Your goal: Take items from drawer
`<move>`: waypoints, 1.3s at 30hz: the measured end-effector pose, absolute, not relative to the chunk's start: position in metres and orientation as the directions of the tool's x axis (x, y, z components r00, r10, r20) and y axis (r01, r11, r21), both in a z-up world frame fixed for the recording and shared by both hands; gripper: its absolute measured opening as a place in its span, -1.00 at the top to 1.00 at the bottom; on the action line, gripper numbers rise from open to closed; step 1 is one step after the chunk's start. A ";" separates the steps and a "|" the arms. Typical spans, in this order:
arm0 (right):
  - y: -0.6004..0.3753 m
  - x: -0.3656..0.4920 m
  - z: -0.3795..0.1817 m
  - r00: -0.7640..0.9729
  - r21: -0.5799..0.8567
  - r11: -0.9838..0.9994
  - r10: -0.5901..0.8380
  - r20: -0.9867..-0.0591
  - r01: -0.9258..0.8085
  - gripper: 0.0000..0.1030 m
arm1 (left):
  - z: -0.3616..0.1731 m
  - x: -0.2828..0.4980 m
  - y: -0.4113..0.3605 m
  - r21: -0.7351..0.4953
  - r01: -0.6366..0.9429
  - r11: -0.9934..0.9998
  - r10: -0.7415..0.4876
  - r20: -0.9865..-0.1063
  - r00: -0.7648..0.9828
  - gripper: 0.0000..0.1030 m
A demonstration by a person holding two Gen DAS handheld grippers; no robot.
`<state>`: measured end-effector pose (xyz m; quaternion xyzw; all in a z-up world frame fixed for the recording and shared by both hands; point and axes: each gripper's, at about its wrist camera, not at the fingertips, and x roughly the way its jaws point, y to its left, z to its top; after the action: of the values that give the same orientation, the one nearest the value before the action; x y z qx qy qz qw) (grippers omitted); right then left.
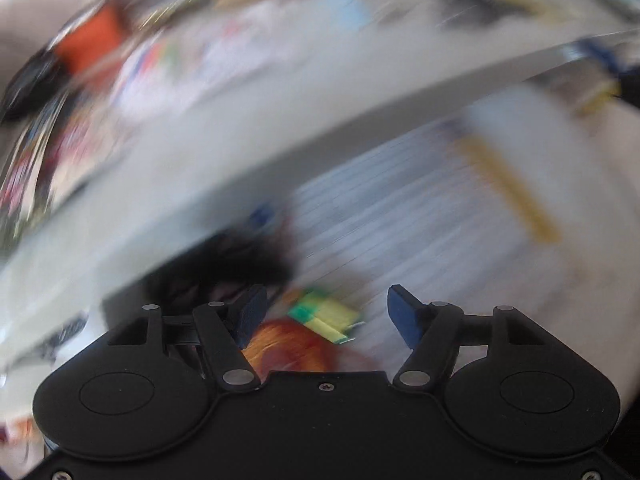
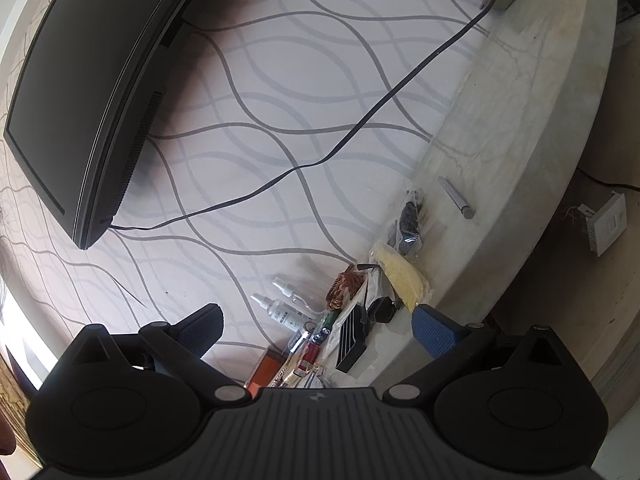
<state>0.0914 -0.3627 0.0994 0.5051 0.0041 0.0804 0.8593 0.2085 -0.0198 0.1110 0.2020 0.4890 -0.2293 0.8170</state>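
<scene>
The left gripper (image 1: 322, 314) has its blue fingers (image 1: 404, 314) standing apart with nothing pressed between them; just beyond them, in a badly smeared view, lie what seems to be a coil of copper-coloured wire (image 1: 290, 344) and a small green-and-yellow packet (image 1: 326, 314), with a dark tangle (image 1: 236, 264) to the left, all apparently inside the drawer (image 1: 400, 216) under a pale ledge. The packet looks light and flat, probably best pinched across its short edges; the coil looks stiffer and heavier, likely safest gripped across its rim. The right gripper (image 2: 318, 326) is also open and empty; past it on the table (image 2: 500, 140) sit spray bottles (image 2: 286, 308), a copper coil (image 2: 344, 286), a yellow bag (image 2: 402, 274), a metal rod (image 2: 456, 198), a monitor (image 2: 84, 80) far left.
</scene>
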 end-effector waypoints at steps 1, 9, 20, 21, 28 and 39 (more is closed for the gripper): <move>-0.363 0.091 0.100 0.987 0.868 0.479 0.141 0.072 -0.132 -1.00 | 0.104 0.215 -0.014 0.097 0.530 0.843 -0.158 -0.896 0.415 -0.26; -0.360 0.092 0.101 0.989 0.857 0.501 0.139 0.057 -0.120 -1.00 | 0.083 0.236 -0.003 0.157 0.432 0.888 -0.082 -0.870 0.486 0.04; -0.360 0.096 0.100 0.987 0.857 0.501 0.154 0.044 -0.116 -1.00 | 0.074 0.240 -0.021 0.280 0.722 0.632 -0.088 -0.901 0.426 0.14; -0.359 0.095 0.100 0.987 0.857 0.502 0.154 0.043 -0.116 -1.00 | 0.074 0.240 -0.022 0.275 0.728 0.628 -0.093 -0.902 0.421 0.11; -0.359 0.094 0.100 0.989 0.854 0.508 0.143 0.039 -0.107 -1.00 | 0.076 0.228 -0.033 0.323 0.748 0.580 -0.070 -0.895 0.441 0.69; -0.361 0.096 0.099 0.989 0.864 0.493 0.145 0.040 -0.107 -1.00 | 0.090 0.199 -0.030 0.217 0.774 0.595 -0.137 -0.921 0.364 0.75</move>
<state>0.0958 -0.3612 0.0992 0.4982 0.0192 0.0731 0.8637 0.1993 -0.0304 0.0903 0.3340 0.4764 -0.3014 0.7554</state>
